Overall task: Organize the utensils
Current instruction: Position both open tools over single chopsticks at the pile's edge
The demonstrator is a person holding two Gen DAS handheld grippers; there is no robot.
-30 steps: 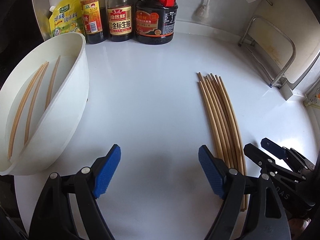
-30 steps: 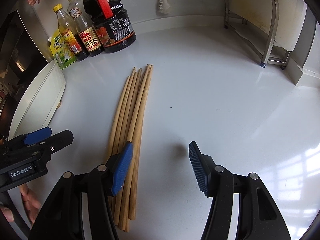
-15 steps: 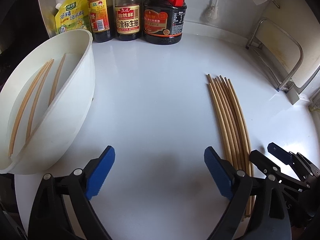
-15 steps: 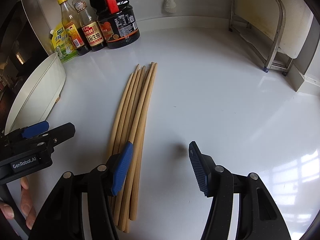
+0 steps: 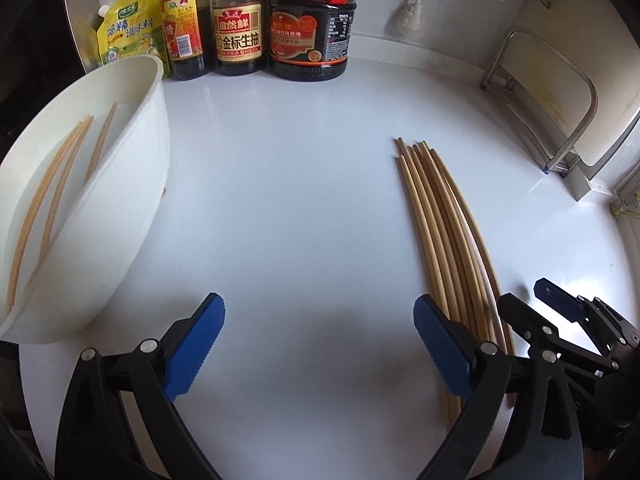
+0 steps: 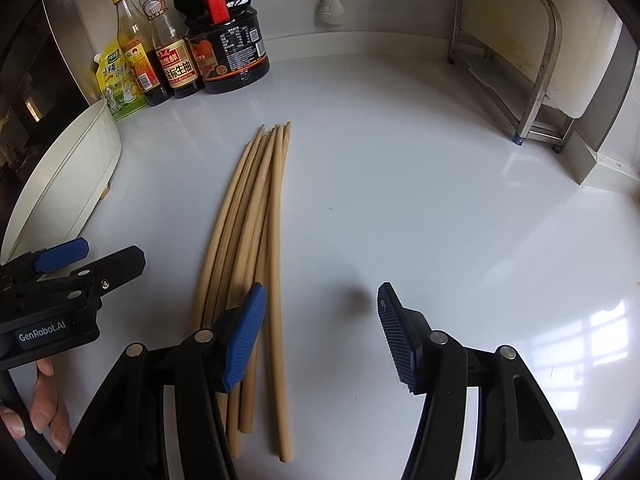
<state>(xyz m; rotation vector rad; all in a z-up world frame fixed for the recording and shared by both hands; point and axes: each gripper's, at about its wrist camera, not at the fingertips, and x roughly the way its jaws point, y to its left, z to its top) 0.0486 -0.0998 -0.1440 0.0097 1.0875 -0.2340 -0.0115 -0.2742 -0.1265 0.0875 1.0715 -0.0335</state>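
Observation:
Several loose wooden chopsticks (image 5: 444, 232) lie in a bundle on the white counter (image 5: 288, 200). Three more chopsticks (image 5: 60, 176) rest inside the white oval tub (image 5: 156, 120) at the left. My left gripper (image 5: 316, 308) hovers over bare counter between tub and bundle; its jaws are opening, with nothing between them. My right gripper (image 6: 320, 292) stands open above the near end of the bundle (image 6: 256, 208). Its left pad sits over the sticks, and the rightmost stick runs just inside its jaws, untouched. In the right wrist view the left gripper (image 6: 80, 256) shows at the left edge.
Sauce bottles (image 5: 240, 20), a dark jug (image 5: 312, 32) and a yellow-green pouch (image 5: 124, 32) line the back wall. A metal rack (image 6: 536, 68) stands at the right. A brush (image 6: 332, 4) hangs on the wall. Fingers of a hand (image 6: 44, 412) hold the left gripper.
The left gripper's jaws have spread wider apart. The right gripper and the chopsticks have stayed where they were.

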